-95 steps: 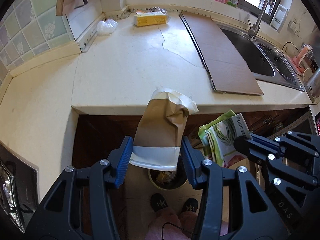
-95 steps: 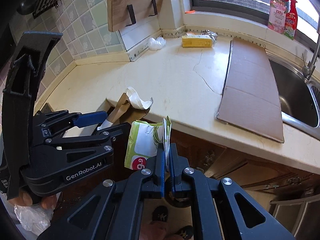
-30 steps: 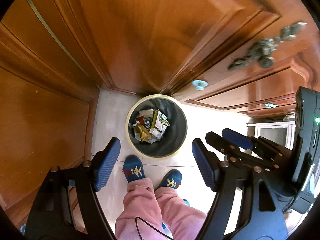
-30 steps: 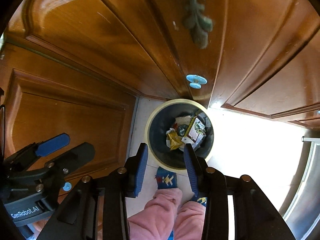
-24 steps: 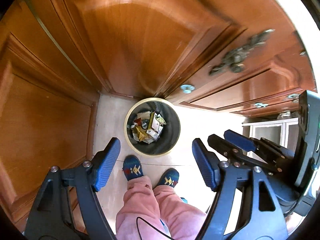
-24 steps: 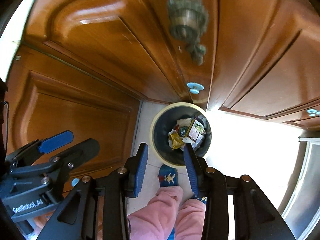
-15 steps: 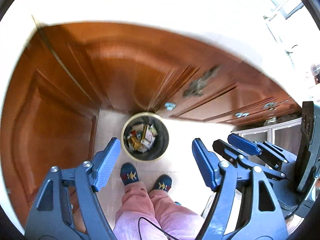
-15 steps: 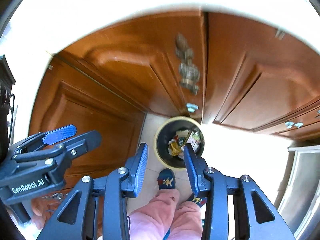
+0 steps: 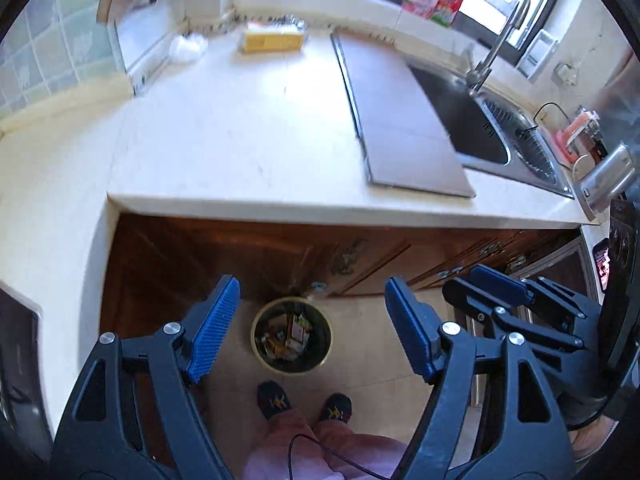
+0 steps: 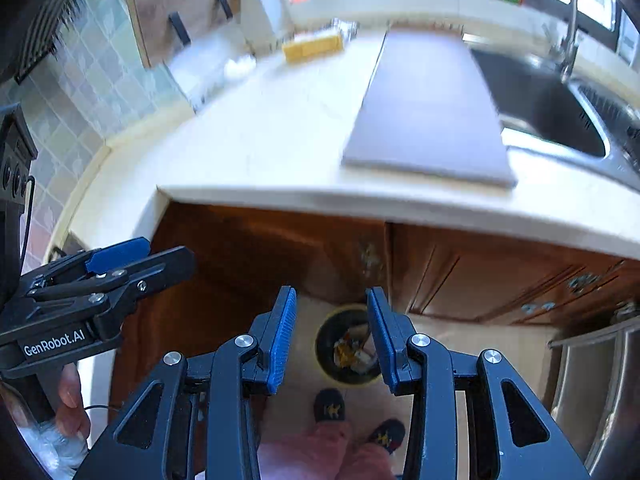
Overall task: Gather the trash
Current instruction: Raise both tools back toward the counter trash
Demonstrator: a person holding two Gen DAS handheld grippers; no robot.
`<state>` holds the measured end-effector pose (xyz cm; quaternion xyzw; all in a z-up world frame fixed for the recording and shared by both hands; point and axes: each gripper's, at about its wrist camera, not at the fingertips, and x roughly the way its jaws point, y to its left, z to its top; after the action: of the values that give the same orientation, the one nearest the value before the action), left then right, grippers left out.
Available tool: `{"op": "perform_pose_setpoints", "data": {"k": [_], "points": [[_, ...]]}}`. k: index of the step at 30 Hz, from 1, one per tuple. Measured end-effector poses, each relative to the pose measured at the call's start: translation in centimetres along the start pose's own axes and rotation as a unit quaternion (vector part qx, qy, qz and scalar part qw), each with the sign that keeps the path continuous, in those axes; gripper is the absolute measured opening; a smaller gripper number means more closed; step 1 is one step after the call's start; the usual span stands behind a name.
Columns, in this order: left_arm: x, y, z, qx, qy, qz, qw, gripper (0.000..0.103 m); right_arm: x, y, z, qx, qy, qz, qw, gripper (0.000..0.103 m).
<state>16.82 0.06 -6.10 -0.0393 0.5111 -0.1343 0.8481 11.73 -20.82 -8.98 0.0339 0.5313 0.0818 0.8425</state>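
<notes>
**Two empty hand-held grippers, and more trash on the far bench**

Two hand-held grippers hang above the floor bin (image 9: 292, 340), both with nothing between their blue pads. The left hand-held gripper (image 9: 310, 330) has its jaws spread wide and they have just been opening a little further; the right hand-held gripper (image 10: 331, 338) stands partly open, its jaws framing the bin below. The bin sits on the floor against the wooden cabinet doors (image 9: 224, 256), just beyond the person's slippers (image 9: 276, 400), and already holds a heap of wrappers.

On the bench (image 9: 240, 140), what looks left to collect lies at the far edge: a yellow packet (image 9: 272, 40) by the window wall and a crumpled white wad (image 9: 188, 46) to its left. A flat brown board (image 9: 400, 120) lies to the right beside the sink (image 9: 472, 120).

Done well, the next reach likely takes one item per gripper: jaws wide over the packet's short side, pads low to the bench, closing squarely before lifting. The soft wad probably needs a deeper pinch.
</notes>
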Motion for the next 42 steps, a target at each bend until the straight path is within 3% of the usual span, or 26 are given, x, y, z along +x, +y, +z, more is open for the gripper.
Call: {"op": "perform_pose_setpoints", "data": {"k": [2,15,25,32,42], "points": [[-1.5,0.0,1.3,0.005,-0.015,-0.004,0.9999,0.083,-1.6,0.1,1.1,0.004,-0.018,-0.004,1.0,0.038],[-7.0,0.7,8.1,0.057,-0.099,-0.038,0.9927,0.084,-6.3,4.3,8.9,-0.005,-0.104,-0.025,0.994,0.039],[-6.9,1.4,13.3,0.054,-0.113,-0.035,0.9915,0.084,-7.8,6.4,15.7,-0.028,-0.136,-0.055,0.989,0.039],[-5.6,1.7,17.1,0.044,-0.13,-0.002,0.9905,0.084,-5.7,5.8,20.9,-0.059,-0.134,-0.051,0.988,0.044],[0.2,1.2,25.1,-0.002,-0.125,0.059,0.9904,0.084,1.3,2.3,32.2,-0.12,-0.113,0.009,0.986,0.045]]}}
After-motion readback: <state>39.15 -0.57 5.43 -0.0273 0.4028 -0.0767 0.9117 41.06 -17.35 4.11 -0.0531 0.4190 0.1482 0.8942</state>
